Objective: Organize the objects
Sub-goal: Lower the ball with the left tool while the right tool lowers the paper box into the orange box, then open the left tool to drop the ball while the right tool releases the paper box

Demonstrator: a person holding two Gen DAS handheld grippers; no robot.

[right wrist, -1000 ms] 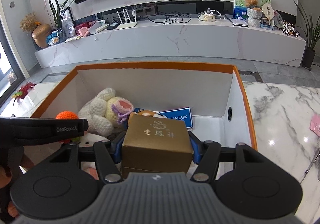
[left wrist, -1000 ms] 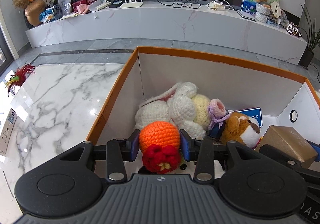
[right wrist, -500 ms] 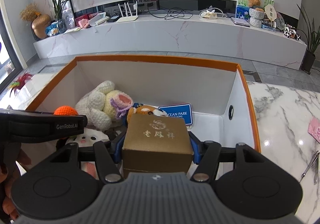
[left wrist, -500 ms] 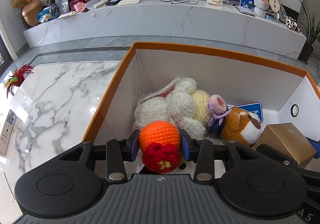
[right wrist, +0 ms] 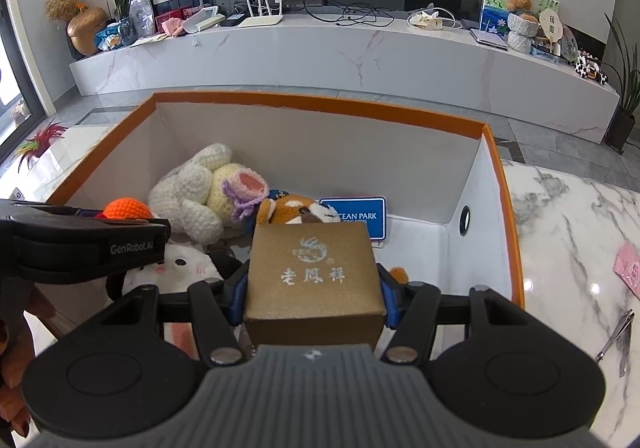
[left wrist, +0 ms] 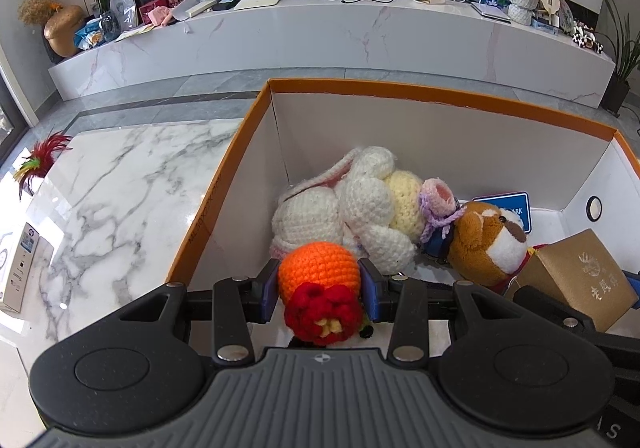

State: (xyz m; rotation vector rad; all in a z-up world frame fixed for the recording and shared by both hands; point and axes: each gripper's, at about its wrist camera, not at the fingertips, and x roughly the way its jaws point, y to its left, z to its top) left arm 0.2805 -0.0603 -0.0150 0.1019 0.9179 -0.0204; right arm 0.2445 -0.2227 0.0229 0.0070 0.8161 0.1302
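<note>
So on my left, the left gripper [left wrist: 320,284] is clamped on an orange crochet toy [left wrist: 318,272] with a red tuft, held over the near left corner of the orange-rimmed box [left wrist: 400,90]. Just past it in the box: a white crochet bunny [left wrist: 352,208], then a brown plush [left wrist: 486,244], and a blue sign [right wrist: 360,214] against the back wall, partly hidden, reads "OCEAN PARK" I think. My right gripper [right wrist: 312,294] has the gold box [right wrist: 312,276] between its pads, jaws closing a touch, above the box's near side.
</note>
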